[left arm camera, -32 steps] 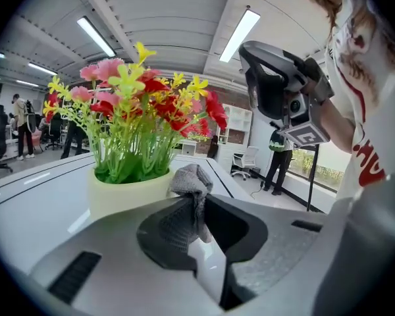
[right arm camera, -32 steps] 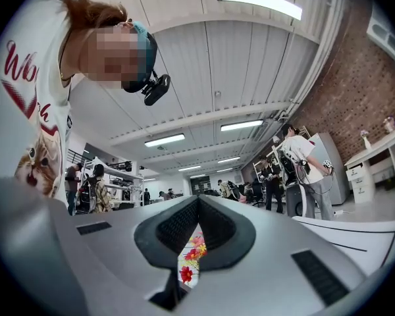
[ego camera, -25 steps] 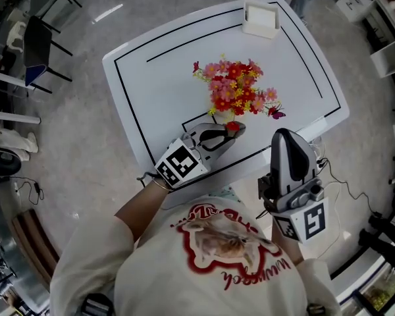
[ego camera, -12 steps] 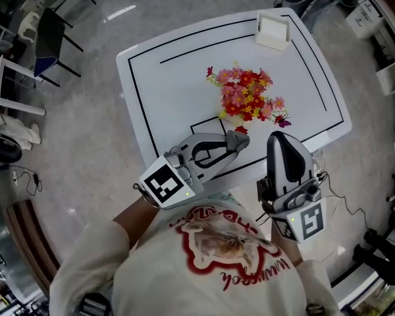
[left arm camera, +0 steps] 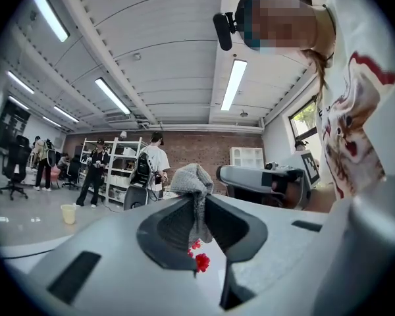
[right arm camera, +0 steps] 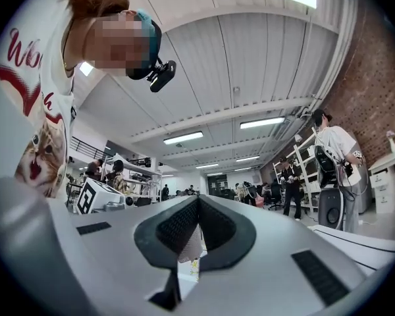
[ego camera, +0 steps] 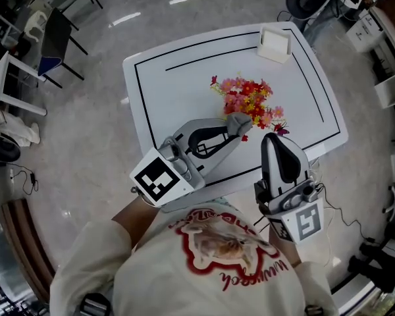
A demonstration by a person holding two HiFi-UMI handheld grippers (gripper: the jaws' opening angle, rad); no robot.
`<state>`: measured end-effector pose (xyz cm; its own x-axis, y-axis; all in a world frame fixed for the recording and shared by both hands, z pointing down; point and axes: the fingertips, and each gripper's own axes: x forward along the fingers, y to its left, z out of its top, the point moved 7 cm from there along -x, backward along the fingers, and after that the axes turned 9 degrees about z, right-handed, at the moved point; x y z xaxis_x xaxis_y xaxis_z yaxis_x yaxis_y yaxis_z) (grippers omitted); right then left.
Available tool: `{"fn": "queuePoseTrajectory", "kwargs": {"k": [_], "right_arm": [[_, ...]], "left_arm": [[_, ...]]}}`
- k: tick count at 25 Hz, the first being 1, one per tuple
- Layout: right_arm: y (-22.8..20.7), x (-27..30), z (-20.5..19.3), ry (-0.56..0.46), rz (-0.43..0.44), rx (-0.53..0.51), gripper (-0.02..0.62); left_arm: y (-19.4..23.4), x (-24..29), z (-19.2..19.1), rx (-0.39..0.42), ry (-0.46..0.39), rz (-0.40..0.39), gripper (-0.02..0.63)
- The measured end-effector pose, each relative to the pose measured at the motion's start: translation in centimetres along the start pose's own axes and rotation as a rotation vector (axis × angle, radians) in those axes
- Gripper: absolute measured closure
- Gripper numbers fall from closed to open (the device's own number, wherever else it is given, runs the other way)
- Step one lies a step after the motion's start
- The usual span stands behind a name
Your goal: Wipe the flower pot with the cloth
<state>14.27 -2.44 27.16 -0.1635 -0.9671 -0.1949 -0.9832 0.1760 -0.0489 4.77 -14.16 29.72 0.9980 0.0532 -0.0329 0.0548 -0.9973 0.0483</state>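
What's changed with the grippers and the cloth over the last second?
The left gripper has lifted up toward the head camera, carrying the small grey knitted cloth pinched in its fingers. The right gripper stayed shut and about where it was; the red and pink flower bunch still stands on the white table.

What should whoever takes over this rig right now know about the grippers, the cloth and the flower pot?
Left gripper: shut on the grey cloth, with its tip right beside the blooms.
Right gripper: shut and empty, over the table's front edge, right of the blooms.
Flower pot: mid-table; the pot itself is hidden under its flowers in the head view.
Done: the cloth is in the grip.
Left: the wiping; no contact between cloth and pot shows.
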Motion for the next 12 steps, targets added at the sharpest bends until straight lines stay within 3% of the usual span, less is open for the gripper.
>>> {"fn": "queuePoseTrajectory", "kwargs": {"k": [11, 12], "right_arm": [[0.1, 1.4, 0.0, 0.07, 0.082, 0.002, 0.589], [0.2, 1.6, 0.1, 0.071, 0.097, 0.014, 0.522]], "left_arm": [[0.0, -0.1, 1.7, 0.0, -0.025, -0.008, 0.563], [0.0, -0.1, 1.8, 0.002, -0.025, -0.008, 0.563]]}}
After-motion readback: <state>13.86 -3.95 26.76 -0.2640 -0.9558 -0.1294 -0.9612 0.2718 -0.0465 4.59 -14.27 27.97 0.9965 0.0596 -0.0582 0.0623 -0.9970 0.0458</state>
